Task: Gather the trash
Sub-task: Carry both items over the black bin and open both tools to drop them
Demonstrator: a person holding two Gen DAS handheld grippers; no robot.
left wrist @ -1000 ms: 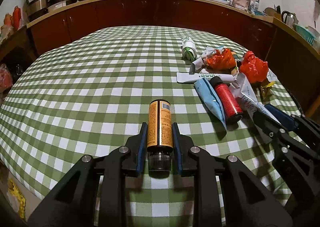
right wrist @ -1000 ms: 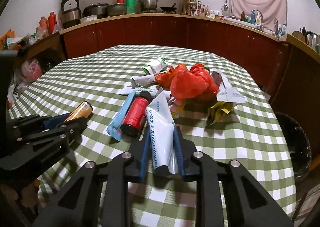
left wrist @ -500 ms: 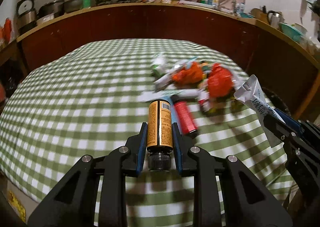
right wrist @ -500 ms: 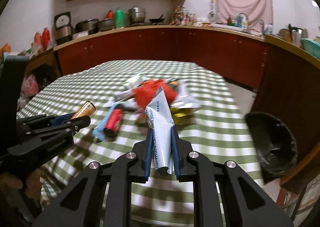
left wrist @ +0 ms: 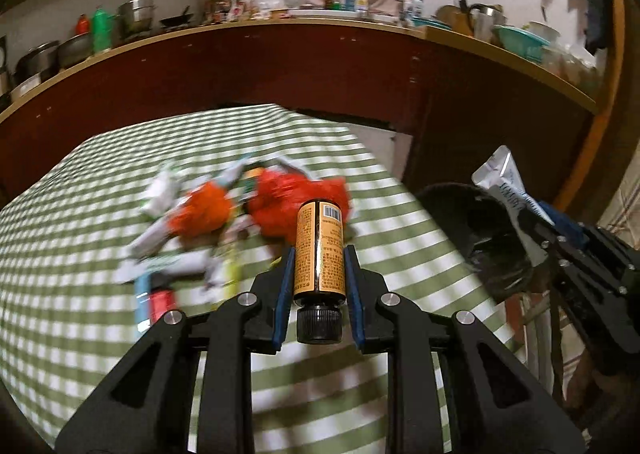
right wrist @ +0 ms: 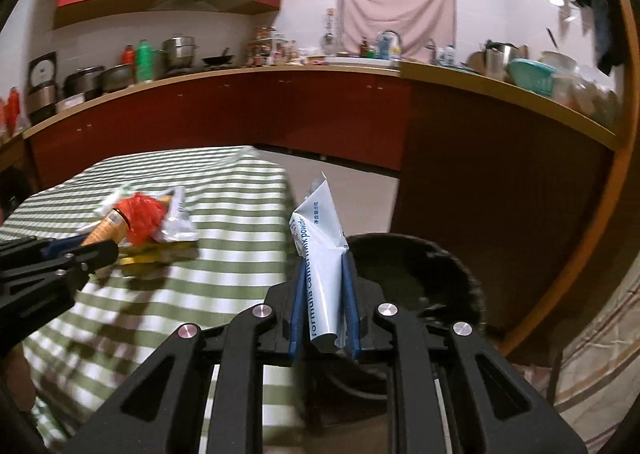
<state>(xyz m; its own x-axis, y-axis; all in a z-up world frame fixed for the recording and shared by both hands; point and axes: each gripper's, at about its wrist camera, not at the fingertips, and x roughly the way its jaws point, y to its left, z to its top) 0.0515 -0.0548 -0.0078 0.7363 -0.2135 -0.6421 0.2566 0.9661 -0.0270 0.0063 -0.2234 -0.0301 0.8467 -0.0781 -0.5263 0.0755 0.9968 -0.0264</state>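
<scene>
My left gripper (left wrist: 319, 254) is shut on a small amber bottle (left wrist: 319, 250) with an orange label and a black cap, held above the green checked table (left wrist: 72, 294). My right gripper (right wrist: 323, 258) is shut on a white and blue milk powder sachet (right wrist: 322, 254), held off the table's right edge over a black bin (right wrist: 416, 274). In the left wrist view the right gripper (left wrist: 532, 222), the sachet (left wrist: 504, 190) and the bin (left wrist: 472, 230) sit at the right. In the right wrist view the left gripper (right wrist: 100, 244) and the bottle (right wrist: 108, 228) show at the left.
A blurred heap of trash lies on the table: red plastic bags (left wrist: 288, 194), white wrappers (left wrist: 160, 190), a red tube (left wrist: 160, 300). Dark red cabinets (right wrist: 280, 110) with a cluttered worktop run round the room. Bare floor (right wrist: 344, 186) lies between table and cabinets.
Both grippers have lifted their items off the table and swung right toward the bin. The trash heap has shifted left in view and the bin has come under the right gripper.
</scene>
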